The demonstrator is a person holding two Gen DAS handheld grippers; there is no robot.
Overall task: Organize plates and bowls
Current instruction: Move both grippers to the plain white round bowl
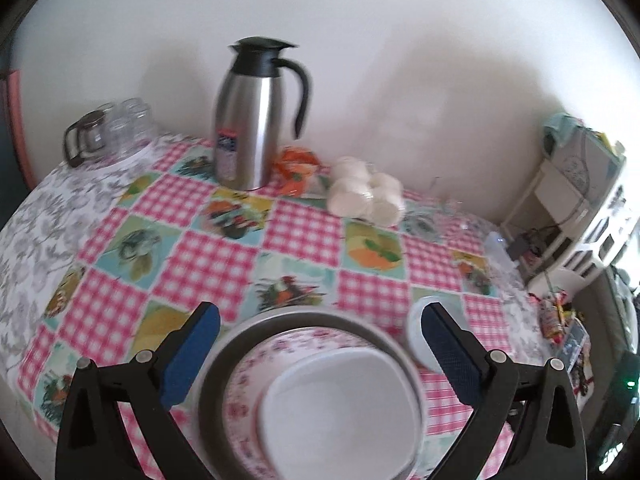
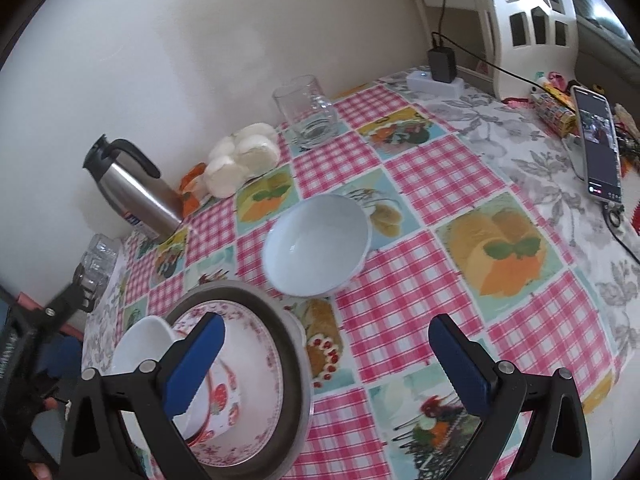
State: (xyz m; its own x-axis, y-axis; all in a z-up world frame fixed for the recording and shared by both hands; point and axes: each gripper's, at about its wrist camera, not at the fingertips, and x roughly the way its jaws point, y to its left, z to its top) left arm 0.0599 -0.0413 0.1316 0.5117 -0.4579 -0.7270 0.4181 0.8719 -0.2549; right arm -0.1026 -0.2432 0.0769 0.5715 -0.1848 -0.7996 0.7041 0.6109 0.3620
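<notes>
A stack stands at the table's near edge: a grey metal dish (image 1: 224,344) holds a pink floral plate (image 1: 248,380), and on that sits a white bowl (image 1: 340,400). My left gripper (image 1: 320,344) hovers open over this stack, nothing between its blue pads. In the right wrist view the same dish (image 2: 298,344), floral plate (image 2: 260,344) and white bowl (image 2: 144,340), red-patterned outside, lie at lower left. A separate plain white bowl (image 2: 316,240) stands upright on the checked cloth, also glimpsed as a white bowl (image 1: 416,332) behind the left gripper's right finger. My right gripper (image 2: 328,360) is open and empty, just short of it.
A steel jug (image 1: 248,120), a pack of white rounds (image 1: 364,196) and glasses (image 1: 120,128) line the wall side. A glass pitcher (image 2: 308,116), a charger on a power strip (image 2: 440,68), a phone (image 2: 600,144) and a white shelf (image 2: 528,12) sit at the right.
</notes>
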